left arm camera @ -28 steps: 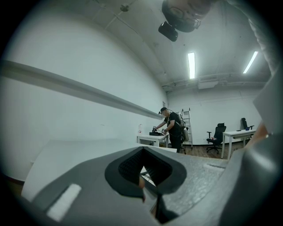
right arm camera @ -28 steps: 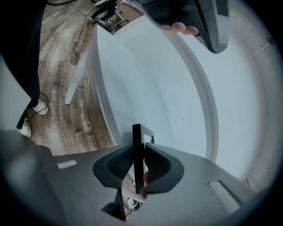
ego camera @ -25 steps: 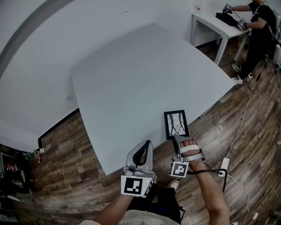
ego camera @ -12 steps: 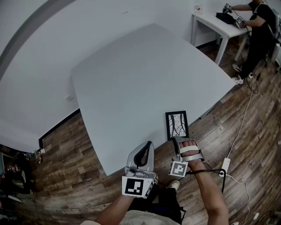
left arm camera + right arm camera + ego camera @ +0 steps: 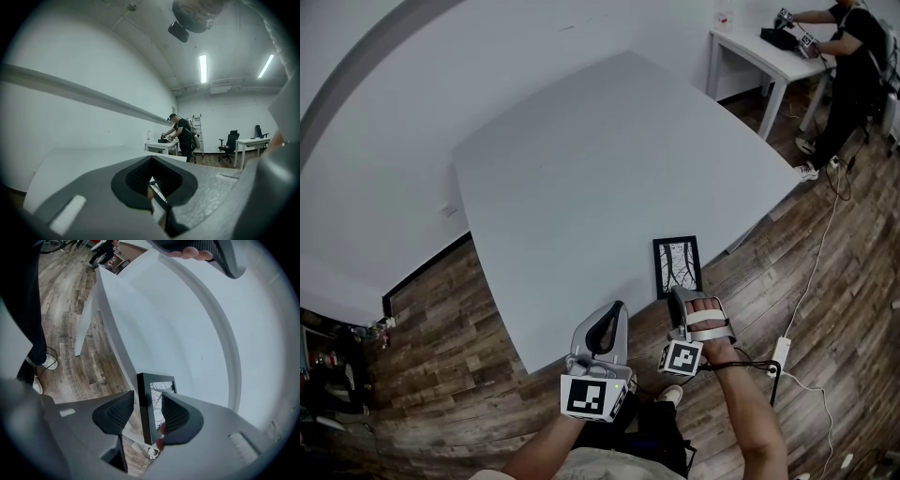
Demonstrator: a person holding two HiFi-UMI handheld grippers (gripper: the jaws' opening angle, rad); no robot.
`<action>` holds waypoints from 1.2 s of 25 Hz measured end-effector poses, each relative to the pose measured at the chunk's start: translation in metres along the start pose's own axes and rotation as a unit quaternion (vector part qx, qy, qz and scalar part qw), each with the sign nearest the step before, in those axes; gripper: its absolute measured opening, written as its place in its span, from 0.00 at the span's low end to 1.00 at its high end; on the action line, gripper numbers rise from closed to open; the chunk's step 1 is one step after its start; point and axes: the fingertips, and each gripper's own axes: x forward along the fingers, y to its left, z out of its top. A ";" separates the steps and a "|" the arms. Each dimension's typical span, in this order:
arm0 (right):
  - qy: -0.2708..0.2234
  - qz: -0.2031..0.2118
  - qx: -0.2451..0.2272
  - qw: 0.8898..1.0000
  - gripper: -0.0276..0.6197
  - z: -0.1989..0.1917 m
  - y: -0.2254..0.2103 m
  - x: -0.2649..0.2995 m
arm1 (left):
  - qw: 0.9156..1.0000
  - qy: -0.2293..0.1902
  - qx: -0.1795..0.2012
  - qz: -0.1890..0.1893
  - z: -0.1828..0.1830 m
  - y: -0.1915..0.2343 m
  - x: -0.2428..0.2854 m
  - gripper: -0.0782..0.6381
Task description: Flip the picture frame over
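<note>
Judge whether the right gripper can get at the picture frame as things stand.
Probably yes. The right gripper has its jaws apart astride the near edge of the picture frame, which overhangs the table, and nothing blocks them.

No text, label, brand or number can be read anywhere.

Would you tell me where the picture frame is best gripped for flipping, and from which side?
Take the picture frame by its near short end, coming from the person's side of the table. It lies flat, so it can likely be pinched only where it meets the table's edge. The open right gripper is lined up there, a jaw either side of the rim.
</note>
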 end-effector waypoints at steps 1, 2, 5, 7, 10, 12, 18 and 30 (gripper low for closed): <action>-0.003 -0.002 0.005 1.000 0.37 0.001 -0.002 -0.002 | 1.000 -0.001 0.000 0.000 0.000 0.000 0.000 0.11; -0.005 -0.003 0.012 1.000 0.37 0.001 -0.005 -0.005 | 1.000 -0.003 0.000 -0.001 0.001 -0.001 0.001 0.11; -0.018 -0.009 0.056 0.998 0.37 0.005 -0.018 -0.019 | 1.000 -0.008 0.001 -0.003 0.005 -0.002 0.001 0.11; -0.035 -0.019 0.096 0.995 0.37 0.008 -0.031 -0.030 | 1.000 -0.009 0.002 -0.002 0.007 -0.002 0.002 0.11; -0.062 -0.032 0.164 0.984 0.36 0.011 -0.052 -0.047 | 1.000 -0.012 0.003 -0.001 0.010 0.000 0.002 0.11; -0.078 -0.043 0.220 0.971 0.35 0.011 -0.068 -0.058 | 1.000 -0.013 0.003 0.000 0.011 0.001 0.002 0.11; -0.123 -0.069 0.413 0.900 0.34 -0.009 -0.117 -0.094 | 1.000 -0.023 0.004 -0.004 0.019 -0.005 0.000 0.11; -0.194 -0.132 0.617 0.751 0.21 -0.047 -0.170 -0.155 | 0.999 -0.039 0.005 -0.013 0.039 -0.011 0.006 0.11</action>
